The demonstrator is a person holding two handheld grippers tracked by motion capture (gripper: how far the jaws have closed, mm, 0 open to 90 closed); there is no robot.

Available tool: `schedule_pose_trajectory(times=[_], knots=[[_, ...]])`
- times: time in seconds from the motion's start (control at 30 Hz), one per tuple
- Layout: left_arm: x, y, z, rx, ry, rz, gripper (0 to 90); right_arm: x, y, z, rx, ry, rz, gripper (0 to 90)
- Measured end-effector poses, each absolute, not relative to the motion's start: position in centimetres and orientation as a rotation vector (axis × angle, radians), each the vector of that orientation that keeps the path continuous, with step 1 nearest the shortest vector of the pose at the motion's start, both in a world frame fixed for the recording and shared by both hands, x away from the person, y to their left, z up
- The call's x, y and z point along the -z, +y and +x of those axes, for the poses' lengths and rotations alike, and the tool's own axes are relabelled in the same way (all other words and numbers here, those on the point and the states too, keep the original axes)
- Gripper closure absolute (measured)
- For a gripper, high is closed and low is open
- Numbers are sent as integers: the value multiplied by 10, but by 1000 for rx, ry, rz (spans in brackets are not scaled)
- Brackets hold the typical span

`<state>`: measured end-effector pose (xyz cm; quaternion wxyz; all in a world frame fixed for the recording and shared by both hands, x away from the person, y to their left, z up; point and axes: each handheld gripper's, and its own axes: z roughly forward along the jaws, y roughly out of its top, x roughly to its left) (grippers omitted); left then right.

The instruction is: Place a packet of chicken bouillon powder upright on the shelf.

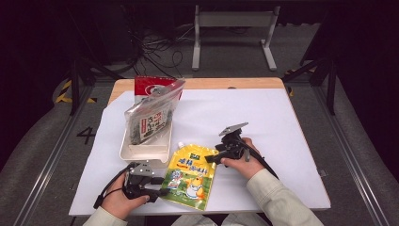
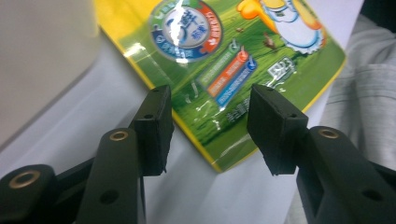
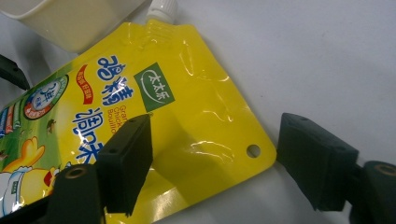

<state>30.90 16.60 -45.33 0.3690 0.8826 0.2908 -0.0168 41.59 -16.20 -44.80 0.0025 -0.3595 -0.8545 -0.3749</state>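
A yellow and green spouted pouch [image 1: 190, 176] with a cartoon chicken lies flat near the table's front edge. My left gripper [image 1: 162, 186] reaches in from the pouch's left side. In the left gripper view the left gripper [image 2: 210, 126] stands open, and the pouch's [image 2: 243, 56] green bottom corner lies between and beyond its jaws. My right gripper [image 1: 209, 159] comes in at the pouch's upper right. There, in the right gripper view, the right gripper [image 3: 215, 154] is open wide astride the punched corner of the pouch [image 3: 187, 107], with no pad pressing on it. Its white cap [image 3: 162, 7] points toward the tray.
A cream tray [image 1: 146, 153] stands just behind the pouch, with a clear bag of dark seaweed [image 1: 148, 120] leaning in it and a red packet [image 1: 150, 84] behind. A white sheet [image 1: 263, 122] covers the wooden table. A person's grey sleeve [image 2: 359, 84] is close by.
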Motion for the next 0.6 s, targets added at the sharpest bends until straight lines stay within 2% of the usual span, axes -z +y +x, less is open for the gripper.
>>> schedule_pose_trajectory(times=[0.27, 0.6], knots=[[456, 166, 310, 49, 739, 2265, 507, 449, -153, 410, 1159, -2723, -1128, 256], [458, 165, 311, 57, 725, 2272, 538, 447, -145, 402, 1108, -2864, -1123, 444]])
